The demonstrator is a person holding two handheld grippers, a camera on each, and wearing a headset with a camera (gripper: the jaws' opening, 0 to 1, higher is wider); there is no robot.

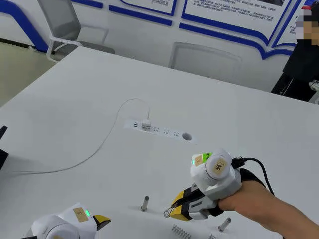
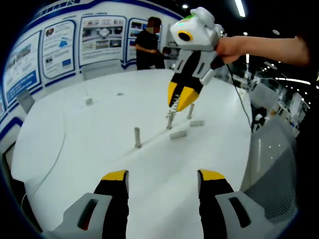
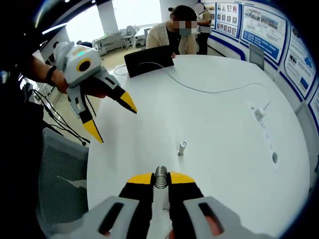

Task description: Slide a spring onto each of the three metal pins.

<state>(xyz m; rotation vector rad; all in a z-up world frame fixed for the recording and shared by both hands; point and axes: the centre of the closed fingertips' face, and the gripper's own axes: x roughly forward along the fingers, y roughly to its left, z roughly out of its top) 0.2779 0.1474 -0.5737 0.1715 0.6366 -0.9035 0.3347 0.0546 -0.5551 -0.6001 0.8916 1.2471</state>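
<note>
My right gripper [image 1: 175, 206] is shut on a small metal spring [image 1: 168, 212], held low over the white table [image 1: 99, 99]. In the right gripper view the spring [image 3: 160, 176] stands between the yellow tips, just short of an upright metal pin [image 3: 182, 148]. In the head view one pin [image 1: 145, 203] stands left of the spring and another pin [image 1: 225, 224] to its right. My left gripper [image 2: 163, 177] is open and holds nothing. Ahead of it are three pins; the nearest pin [image 2: 137, 138] is bare, and the right gripper [image 2: 176, 105] hovers over the middle pin [image 2: 170, 121].
Two loose springs [image 1: 181, 231] lie near the table's front edge, between the pins. A white power strip [image 1: 159, 130] with a cable lies mid-table. A laptop [image 3: 149, 57] and a seated person are at the far end. Grey chairs [image 1: 60, 25] stand behind the table.
</note>
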